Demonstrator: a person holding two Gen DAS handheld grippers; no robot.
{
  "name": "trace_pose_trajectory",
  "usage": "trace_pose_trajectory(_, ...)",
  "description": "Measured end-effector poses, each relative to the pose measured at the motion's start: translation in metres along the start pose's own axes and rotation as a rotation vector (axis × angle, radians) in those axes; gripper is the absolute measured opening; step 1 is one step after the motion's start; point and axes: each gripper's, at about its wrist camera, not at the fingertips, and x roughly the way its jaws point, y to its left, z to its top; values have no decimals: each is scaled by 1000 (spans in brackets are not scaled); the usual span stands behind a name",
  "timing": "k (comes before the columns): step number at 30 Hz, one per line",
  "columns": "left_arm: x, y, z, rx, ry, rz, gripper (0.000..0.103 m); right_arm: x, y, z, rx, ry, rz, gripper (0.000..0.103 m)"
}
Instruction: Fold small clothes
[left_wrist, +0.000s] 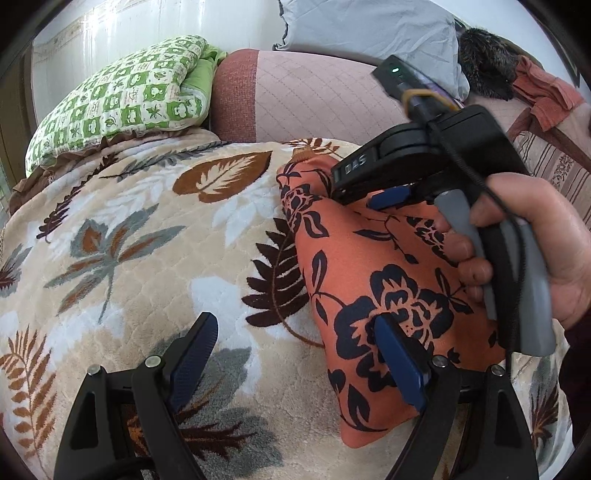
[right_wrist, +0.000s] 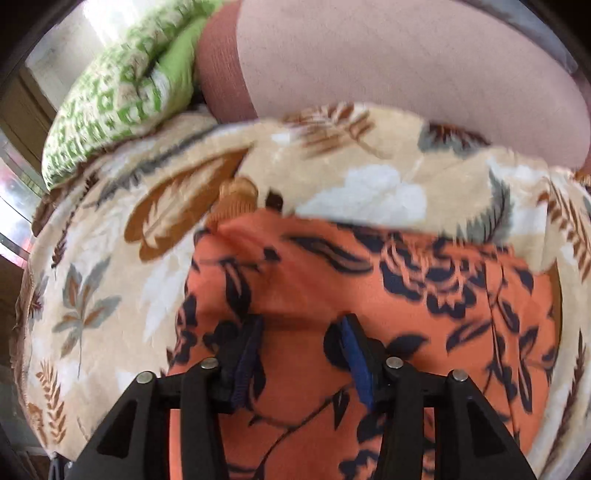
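An orange garment with a dark floral print (left_wrist: 373, 273) lies folded on the leaf-patterned blanket (left_wrist: 147, 240). My left gripper (left_wrist: 295, 347) is open; its right finger rests on the garment's near end, its left finger over bare blanket. My right gripper shows in the left wrist view, held by a hand, its blue fingertips (left_wrist: 391, 197) low over the garment's far part. In the blurred right wrist view the right gripper (right_wrist: 301, 345) is open just above the orange garment (right_wrist: 388, 280), holding nothing.
A green-and-white patterned pillow (left_wrist: 122, 99) lies at the far left. A pink quilted cushion (left_wrist: 314, 96) and a grey pillow (left_wrist: 369, 29) are behind. A salmon cloth (left_wrist: 546, 92) and a dark furry item (left_wrist: 487, 59) sit far right.
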Motion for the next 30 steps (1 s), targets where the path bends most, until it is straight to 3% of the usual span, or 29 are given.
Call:
trace_pose_trajectory(5,-1,-3,-1,10,-5,8,87,-29,-17,-18,69,-12,77,52)
trace_pose_trajectory(8,-2,-3,-1,10,-6,11,87,-54,-26,-31,103,-67,123,52)
trace_pose_trajectory(20,-5,-3,0,4,-10,8,87,-137,-57,-97,145,-208,114,55)
trace_pose_trajectory(23,-9,0,2,-8,-24,-11,87,-148,-72,-109,210,-235,139,56)
trace_pose_trajectory(25,-12,2,5,-14,-37,-21,87,-155,-84,-117,254,-268,133,64)
trace_pose_trajectory(30,-15,5,11,-17,-54,-26,87,-156,-106,-129,359,-296,137,64)
